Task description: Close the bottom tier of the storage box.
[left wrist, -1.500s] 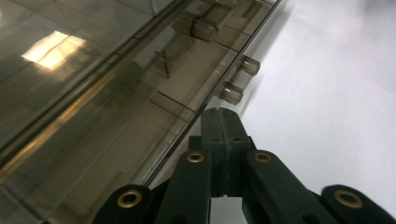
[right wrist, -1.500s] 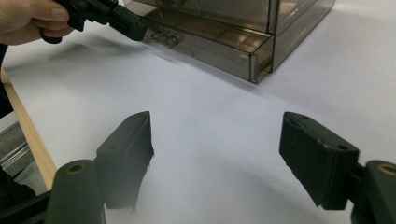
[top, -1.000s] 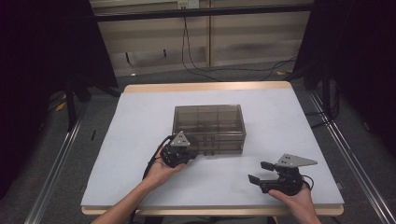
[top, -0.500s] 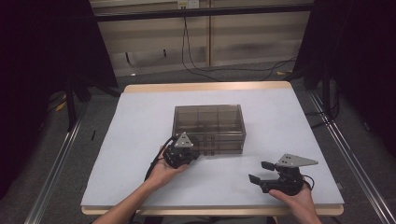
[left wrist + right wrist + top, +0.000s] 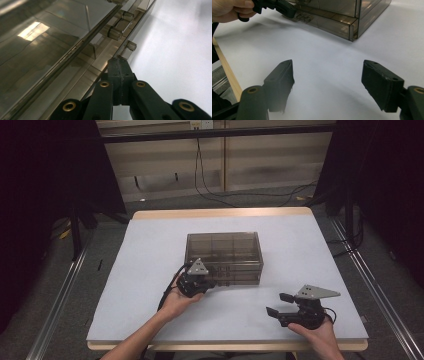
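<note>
Left gripper [image 5: 209, 283]: we saw its jaws pressed together against the smoky translucent plastic compartment box [image 5: 223, 251].
Right gripper [image 5: 280, 304]: we saw it spread wide above the white table [image 5: 310, 250].

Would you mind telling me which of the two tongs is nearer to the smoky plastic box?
The left. The left tongs, shut, are at the front edge of the smoky plastic box. The right tongs, open, are well short of it, near the table's front right.
</note>
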`<state>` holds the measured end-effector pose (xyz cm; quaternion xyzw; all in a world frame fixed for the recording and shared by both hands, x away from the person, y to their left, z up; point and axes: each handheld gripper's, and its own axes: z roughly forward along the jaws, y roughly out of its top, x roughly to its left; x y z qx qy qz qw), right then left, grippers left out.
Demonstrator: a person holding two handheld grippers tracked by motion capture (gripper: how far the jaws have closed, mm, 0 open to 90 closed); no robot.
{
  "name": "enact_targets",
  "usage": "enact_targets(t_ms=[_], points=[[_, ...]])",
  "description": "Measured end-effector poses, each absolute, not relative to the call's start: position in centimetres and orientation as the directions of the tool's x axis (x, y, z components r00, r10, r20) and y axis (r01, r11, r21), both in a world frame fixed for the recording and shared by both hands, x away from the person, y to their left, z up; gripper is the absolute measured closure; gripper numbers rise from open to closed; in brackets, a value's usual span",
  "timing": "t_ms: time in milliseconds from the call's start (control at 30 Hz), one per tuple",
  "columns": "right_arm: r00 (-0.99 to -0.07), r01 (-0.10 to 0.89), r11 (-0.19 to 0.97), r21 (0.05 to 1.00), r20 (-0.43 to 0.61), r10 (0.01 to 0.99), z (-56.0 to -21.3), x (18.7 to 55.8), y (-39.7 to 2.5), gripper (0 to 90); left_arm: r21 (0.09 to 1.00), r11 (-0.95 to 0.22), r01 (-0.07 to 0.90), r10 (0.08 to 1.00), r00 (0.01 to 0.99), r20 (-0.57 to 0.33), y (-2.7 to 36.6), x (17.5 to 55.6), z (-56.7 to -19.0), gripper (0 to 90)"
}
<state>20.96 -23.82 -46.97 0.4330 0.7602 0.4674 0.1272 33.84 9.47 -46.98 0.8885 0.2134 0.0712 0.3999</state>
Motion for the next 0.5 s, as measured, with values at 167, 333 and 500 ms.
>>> enact_targets(t_ms=[167, 333, 500], points=[[-0.591, 0.541, 0.187, 0.82, 0.213, 0.778, -46.94, 20.89, -23.79, 25.9, 0.734, -0.602, 0.315, 0.426, 0.904, -0.039, 9.07, 33.78, -47.21, 90.0], [-0.593, 0.539, 0.188, 0.821, 0.211, 0.777, -46.99, 20.98, -23.81, 25.9, 0.743, -0.588, 0.321, 0.434, 0.9, -0.046, 8.98, 33.94, -47.34, 90.0], [-0.594, 0.538, 0.19, 0.821, 0.21, 0.777, -46.99, 20.97, -23.79, 25.9, 0.731, -0.596, 0.333, 0.45, 0.892, -0.04, 8.97, 34.08, -47.39, 90.0]])
